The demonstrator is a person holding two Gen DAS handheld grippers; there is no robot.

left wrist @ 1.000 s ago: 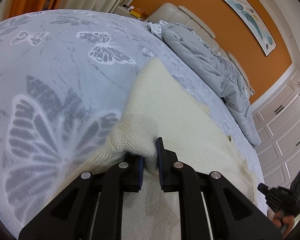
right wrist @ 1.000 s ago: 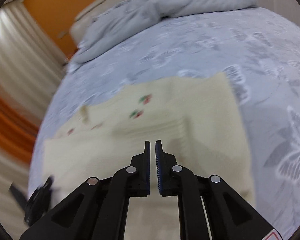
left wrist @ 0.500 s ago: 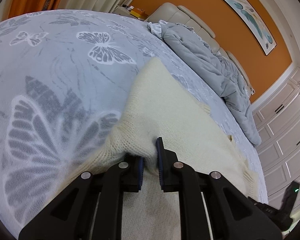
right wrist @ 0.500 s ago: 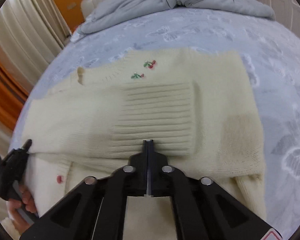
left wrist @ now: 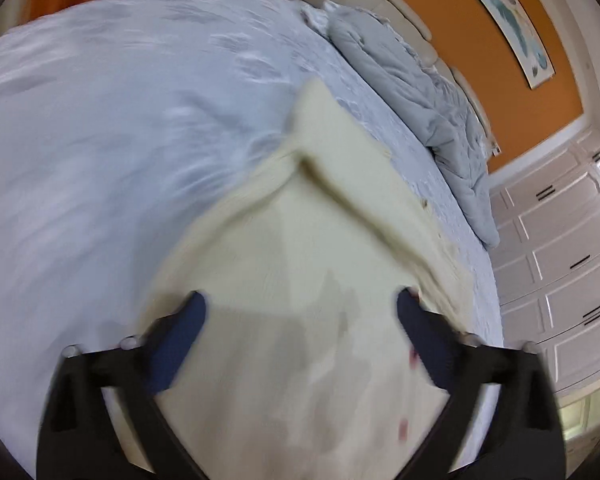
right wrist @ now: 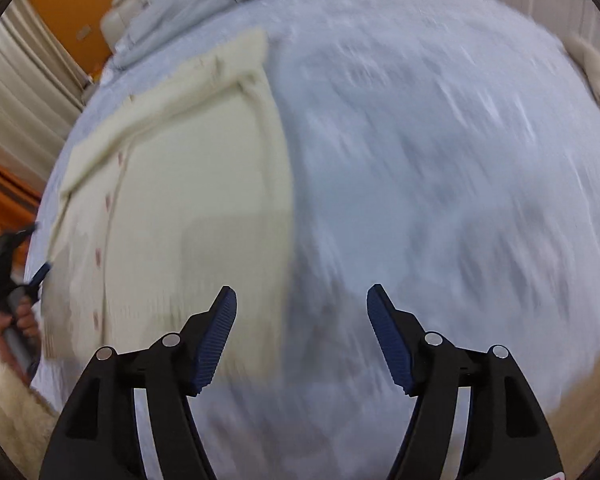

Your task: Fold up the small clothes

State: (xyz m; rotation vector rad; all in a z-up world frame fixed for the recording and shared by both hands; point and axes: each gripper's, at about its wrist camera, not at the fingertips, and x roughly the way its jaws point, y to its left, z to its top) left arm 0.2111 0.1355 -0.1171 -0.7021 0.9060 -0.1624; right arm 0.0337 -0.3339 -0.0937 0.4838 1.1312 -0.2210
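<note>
A cream knitted cardigan [left wrist: 308, 264] with small red buttons lies flat on the pale blue bedspread [left wrist: 100, 140], one sleeve folded across its body. My left gripper [left wrist: 300, 312] hovers over it with jaws opening wide and nothing pinched between the blue pads. In the right wrist view the cardigan [right wrist: 180, 184] lies to the left, and my right gripper [right wrist: 300, 308] hangs over its right edge and the bare bedspread [right wrist: 440, 160], its jaws opening with nothing held. The left gripper [right wrist: 24, 264] shows at that view's left edge in a person's hand. Both views are motion-blurred.
A rumpled grey duvet [left wrist: 412, 76] is heaped at the head of the bed by a beige headboard [left wrist: 384, 4]. An orange wall with a picture [left wrist: 504, 20] and white cupboard doors [left wrist: 556, 248] lie beyond. A fluffy white sleeve [right wrist: 8, 404] shows at lower left.
Both grippers went from shut to open. The left one let go of the knitted edge and drew back over the cardigan. The right one swung sideways off the folded sleeve toward the cardigan's right edge.
</note>
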